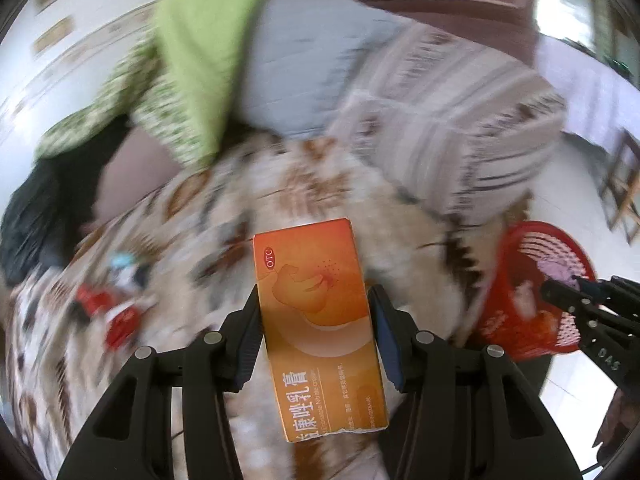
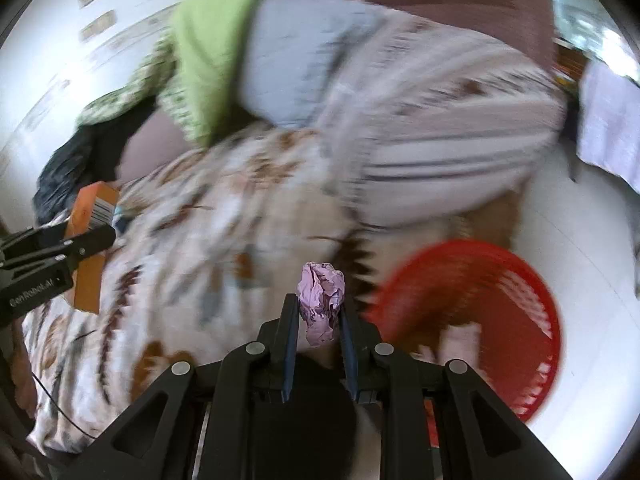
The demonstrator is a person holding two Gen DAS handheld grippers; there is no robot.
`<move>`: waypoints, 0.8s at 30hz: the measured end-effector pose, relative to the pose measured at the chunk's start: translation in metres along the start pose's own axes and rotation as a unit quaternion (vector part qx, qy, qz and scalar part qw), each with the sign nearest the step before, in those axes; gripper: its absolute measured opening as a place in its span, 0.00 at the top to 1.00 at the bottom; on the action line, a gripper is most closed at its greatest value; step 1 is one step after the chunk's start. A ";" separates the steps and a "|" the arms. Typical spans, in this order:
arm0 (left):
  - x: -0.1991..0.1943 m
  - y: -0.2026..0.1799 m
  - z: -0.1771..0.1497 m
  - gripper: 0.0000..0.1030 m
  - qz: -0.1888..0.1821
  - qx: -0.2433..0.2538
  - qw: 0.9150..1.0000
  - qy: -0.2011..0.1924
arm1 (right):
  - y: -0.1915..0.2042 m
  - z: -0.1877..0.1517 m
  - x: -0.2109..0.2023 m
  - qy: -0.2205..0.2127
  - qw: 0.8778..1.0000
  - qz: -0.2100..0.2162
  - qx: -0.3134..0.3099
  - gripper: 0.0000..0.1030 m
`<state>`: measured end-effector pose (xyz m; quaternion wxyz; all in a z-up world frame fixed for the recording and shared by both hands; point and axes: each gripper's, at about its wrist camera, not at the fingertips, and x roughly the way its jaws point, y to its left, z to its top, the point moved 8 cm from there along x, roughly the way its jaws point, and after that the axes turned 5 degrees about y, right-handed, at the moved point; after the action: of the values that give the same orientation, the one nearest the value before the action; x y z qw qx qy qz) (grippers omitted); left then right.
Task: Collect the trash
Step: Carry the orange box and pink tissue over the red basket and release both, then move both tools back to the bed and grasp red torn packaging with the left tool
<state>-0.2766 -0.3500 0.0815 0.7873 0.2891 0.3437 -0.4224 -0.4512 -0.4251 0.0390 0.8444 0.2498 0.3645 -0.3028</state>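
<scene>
orange cardboard first: an orange medicine box [image 1: 320,320] clamped lengthwise between the pads of the left gripper [image 1: 314,322], printed face up, far end reaching well past the fingertips, torn near end back by the gripper body. same box seen from the right wrist camera far off to the left, barcode end up, pinched in the black fingers.

crumpled lilac paper [image 2: 321,300] wedged between the narrow-set fingers of the right gripper [image 2: 319,312], the wad sticking out above and beyond the tips. from the left wrist view, that paper [image 1: 558,270] and the right gripper's tips off to the right, in line with the red plastic basket [image 1: 532,292]; over it or merely in front of it, cannot tell.

red plastic basket just right of and slightly ahead of the right gripper, standing on pale floor [image 2: 592,280] at the edge of the bed; contents too blurred to name.

below and ahead of both grippers, a brown-and-cream patterned bedcover [image 1: 192,220]. ahead of that, a striped quilt [image 2: 440,120], a green cloth [image 1: 200,40] and a grey pillow [image 1: 288,60] heaped together. left of the left gripper on the cover, small red and white wrappers [image 1: 116,312], blurred. heavy motion blur throughout both views.
</scene>
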 end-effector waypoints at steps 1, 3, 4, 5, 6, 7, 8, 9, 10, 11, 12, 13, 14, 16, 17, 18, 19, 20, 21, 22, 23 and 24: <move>0.003 -0.015 0.006 0.52 -0.014 0.009 1.000 0.001 | -0.013 -0.002 -0.001 0.001 1.000 -0.007 0.010 0.80; 0.008 -0.041 0.016 0.52 -0.038 0.025 0.999 0.005 | -0.044 -0.007 -0.003 0.002 0.999 -0.025 0.034 0.80; 0.012 -0.061 0.023 0.52 -0.055 0.036 0.998 0.008 | -0.052 -0.007 -0.004 0.003 0.999 -0.029 0.041 0.80; 0.014 -0.073 0.027 0.52 -0.066 0.043 0.997 0.011 | -0.063 -0.010 -0.004 0.005 0.998 -0.035 0.051 0.80; 0.016 -0.086 0.031 0.52 -0.078 0.049 0.996 0.014 | -0.075 -0.012 -0.003 0.007 0.997 -0.041 0.061 0.80; 0.019 -0.104 0.037 0.52 -0.096 0.056 0.994 0.019 | -0.083 -0.013 -0.003 0.009 0.997 -0.043 0.068 0.80; 0.021 -0.116 0.041 0.52 -0.110 0.060 0.992 0.024 | -0.091 -0.015 -0.003 0.010 0.996 -0.046 0.076 0.80; 0.024 -0.128 0.045 0.52 -0.124 0.063 0.990 0.030 | -0.100 -0.016 -0.003 0.010 0.995 -0.050 0.083 0.80; 0.028 -0.145 0.050 0.52 -0.144 0.068 0.986 0.041 | -0.104 -0.018 -0.004 0.010 0.995 -0.053 0.086 0.80; 0.032 -0.155 0.053 0.52 -0.156 0.071 0.984 0.047 | -0.110 -0.019 -0.004 0.009 0.994 -0.055 0.091 0.80; 0.034 -0.165 0.055 0.52 -0.169 0.074 0.982 0.052 | -0.116 -0.019 -0.004 0.009 0.994 -0.057 0.098 0.80; 0.038 -0.177 0.058 0.50 -0.181 0.080 0.979 0.056 | -0.121 -0.019 -0.004 0.009 0.993 -0.057 0.103 0.80; 0.040 -0.185 0.059 0.42 -0.187 0.085 0.977 0.058 | -0.127 -0.020 -0.003 0.008 0.993 -0.054 0.109 0.79; 0.042 -0.196 0.059 0.27 -0.194 0.090 0.975 0.057 | -0.130 -0.021 -0.002 0.008 0.992 -0.051 0.116 0.68; 0.043 -0.199 0.059 0.26 -0.193 0.090 0.976 0.053 | -0.133 -0.022 -0.001 0.007 0.992 -0.051 0.118 0.52; 0.044 -0.200 0.059 0.26 -0.192 0.089 0.976 0.053 | -0.134 -0.022 -0.001 0.005 0.991 -0.051 0.121 0.44; 0.044 -0.200 0.058 0.25 -0.193 0.088 0.976 0.056 | -0.136 -0.022 0.000 0.004 0.991 -0.051 0.124 0.36; 0.045 -0.199 0.057 0.25 -0.194 0.087 0.975 0.059 | -0.135 -0.022 0.001 0.004 0.991 -0.049 0.127 0.36; 0.045 -0.196 0.056 0.25 -0.192 0.085 0.976 0.061 | -0.135 -0.021 0.002 0.005 0.991 -0.047 0.127 0.36; 0.045 -0.191 0.056 0.25 -0.188 0.083 0.977 0.060 | -0.134 -0.020 0.002 0.003 0.991 -0.047 0.127 0.36; 0.044 -0.184 0.056 0.25 -0.184 0.078 0.978 0.056 | -0.132 -0.019 0.002 0.002 0.991 -0.047 0.126 0.36; 0.042 -0.174 0.055 0.25 -0.176 0.072 0.980 0.052 | -0.130 -0.018 0.000 0.000 0.991 -0.046 0.125 0.36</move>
<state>-0.3934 -0.4938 0.0527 0.6583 0.3019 0.3985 -0.5627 -0.5494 -0.5038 0.0017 0.7918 0.3362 0.3352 -0.3842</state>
